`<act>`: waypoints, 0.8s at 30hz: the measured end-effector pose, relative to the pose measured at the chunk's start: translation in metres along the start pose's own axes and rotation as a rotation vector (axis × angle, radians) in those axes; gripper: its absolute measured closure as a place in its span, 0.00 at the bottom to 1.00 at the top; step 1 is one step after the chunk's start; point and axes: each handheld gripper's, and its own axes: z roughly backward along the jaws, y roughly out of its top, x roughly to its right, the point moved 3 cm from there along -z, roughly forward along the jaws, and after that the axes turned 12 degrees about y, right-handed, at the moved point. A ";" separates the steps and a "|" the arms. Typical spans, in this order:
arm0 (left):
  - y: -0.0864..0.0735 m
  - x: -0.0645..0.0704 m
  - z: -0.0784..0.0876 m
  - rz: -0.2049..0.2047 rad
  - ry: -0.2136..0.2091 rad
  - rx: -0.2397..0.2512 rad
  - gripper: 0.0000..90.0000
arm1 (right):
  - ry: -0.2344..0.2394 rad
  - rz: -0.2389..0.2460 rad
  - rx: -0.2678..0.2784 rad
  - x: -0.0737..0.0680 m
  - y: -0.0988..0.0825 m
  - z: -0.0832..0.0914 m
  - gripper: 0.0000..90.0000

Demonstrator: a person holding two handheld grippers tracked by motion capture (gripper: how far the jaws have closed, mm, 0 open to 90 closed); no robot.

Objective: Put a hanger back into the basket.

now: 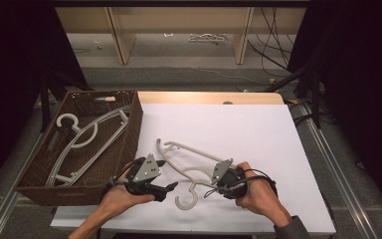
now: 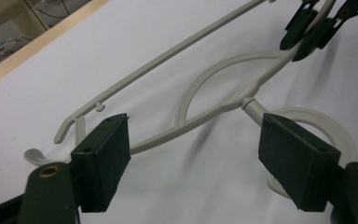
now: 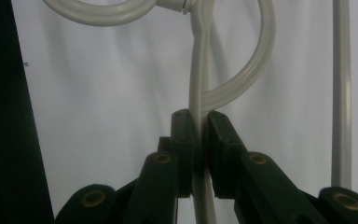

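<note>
A pale grey plastic hanger (image 1: 194, 151) lies on the white board near the front, hook toward me. My right gripper (image 1: 213, 180) is shut on one of its arms close to the neck; in the right gripper view the pads (image 3: 200, 126) pinch the thin arm of the hanger (image 3: 198, 70). My left gripper (image 1: 169, 190) is just left of the hook and stands open. In the left gripper view its jaws (image 2: 196, 158) are wide apart, with the hanger (image 2: 214, 109) lying beyond them, untouched. The right gripper (image 2: 314, 28) appears at the top right of that view.
A brown woven basket (image 1: 129, 134) sits at the left of the table and holds other pale hangers (image 1: 87, 139). The white board (image 1: 248, 119) stretches back and right of the hanger. Shelving legs and cables lie on the floor behind.
</note>
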 end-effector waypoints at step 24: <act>0.002 0.009 -0.041 -0.218 -0.100 -0.114 0.50 | -0.005 0.117 0.027 -0.018 0.011 0.026 0.92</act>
